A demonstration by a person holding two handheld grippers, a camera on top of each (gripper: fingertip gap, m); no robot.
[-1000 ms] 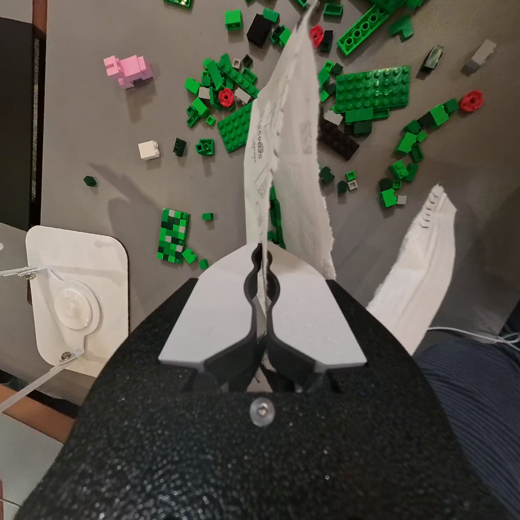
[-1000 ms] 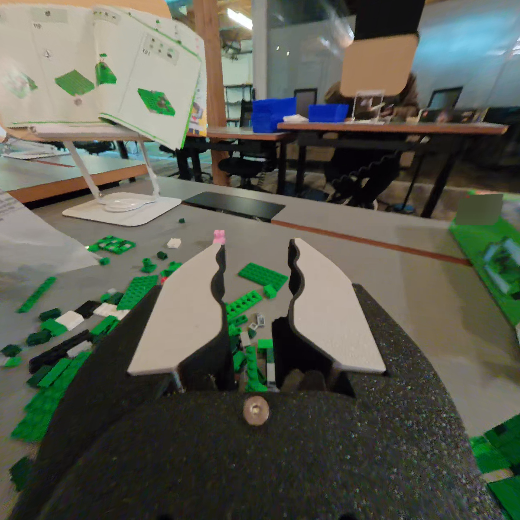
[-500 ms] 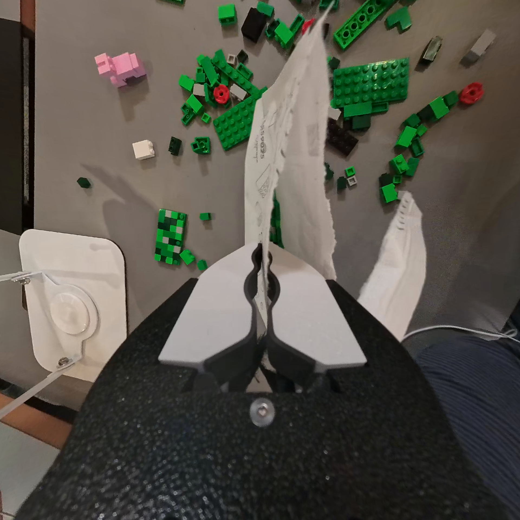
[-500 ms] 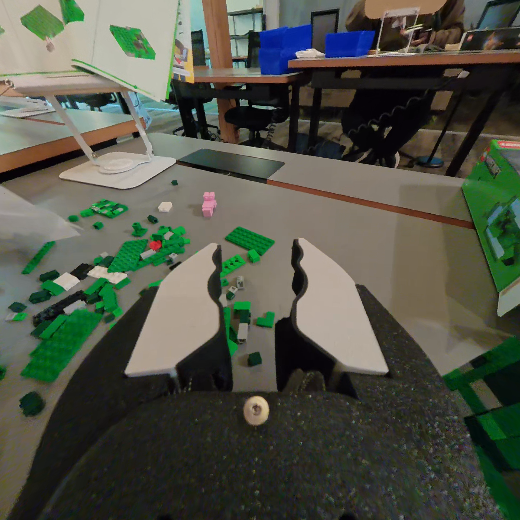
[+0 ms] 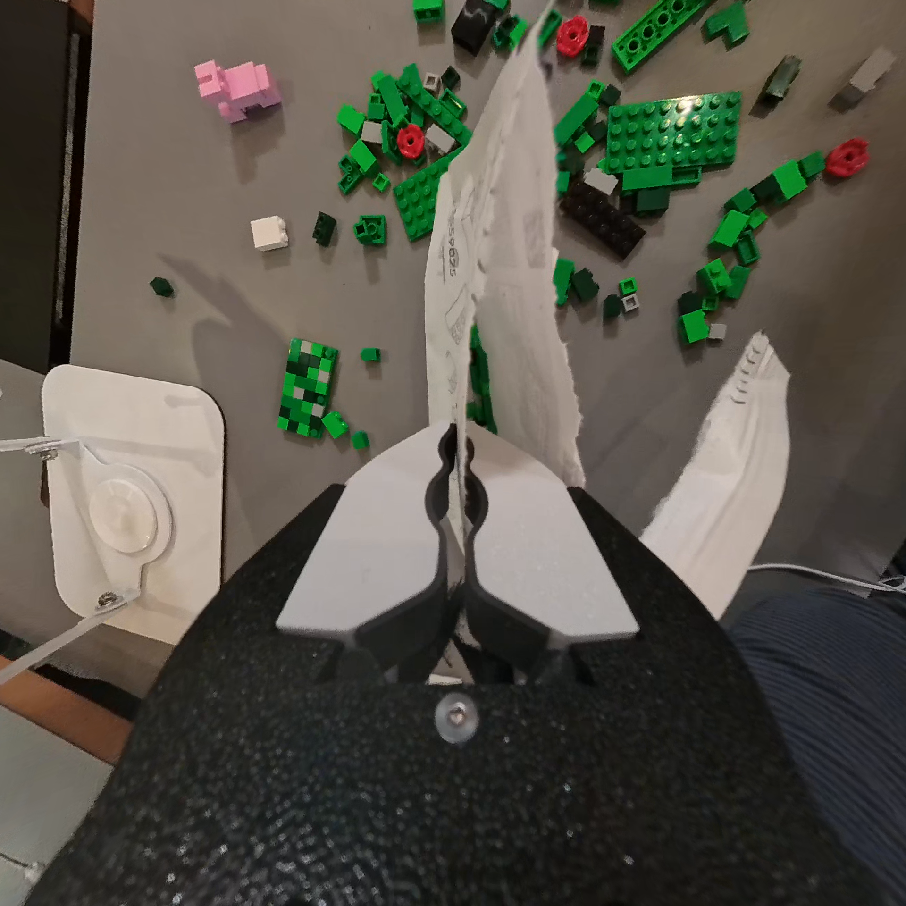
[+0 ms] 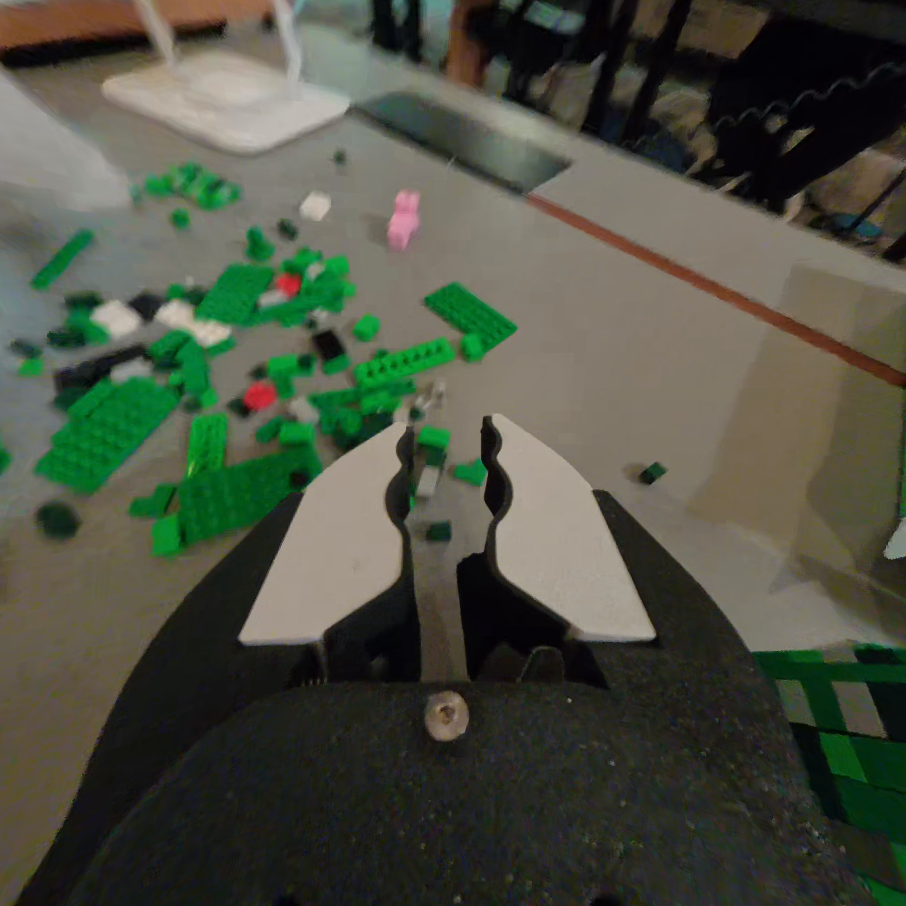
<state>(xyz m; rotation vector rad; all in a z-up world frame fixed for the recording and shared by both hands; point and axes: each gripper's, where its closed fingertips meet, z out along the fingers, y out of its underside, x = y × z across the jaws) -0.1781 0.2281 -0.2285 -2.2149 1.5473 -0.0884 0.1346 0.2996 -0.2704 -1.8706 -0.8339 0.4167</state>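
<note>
Grey counter [image 5: 147, 186] strewn with small building bricks, mostly green, with a few black, white, grey and red ones mixed in. Left hand-held gripper [image 5: 458, 441] looks down on it from above, its jaws closed on a torn white paper bag [image 5: 515, 274] that stands up between the fingertips and hides part of the brick pile. A second white strip of paper [image 5: 725, 465] curves up at lower right, apart from the gripper. Beyond the bag lie a large green plate [image 5: 671, 132], a black plate [image 5: 600, 215] just below it, and red round pieces [image 5: 411, 140] among the greens. A pink pig figure [image 5: 238, 90] sits alone at upper left, a white brick [image 5: 268, 233] nearer, and a checkered green tile [image 5: 308, 387] just left of the fingertips. A white stand base [image 5: 132, 490] rests at the left edge.

Right hand-held gripper [image 6: 446, 431] is open, holding nothing, angled low over the counter [image 6: 637, 416]. Between its fingers show a few loose bricks: a green brick [image 6: 434, 436] at the tips, a grey brick [image 6: 427, 483] and a dark green stud [image 6: 438, 531] closer in. This view is blurred. The pig [image 6: 404, 219] and stand base [image 6: 220, 103] lie farther back, and a green checkered box [image 6: 843, 735] is at lower right
</note>
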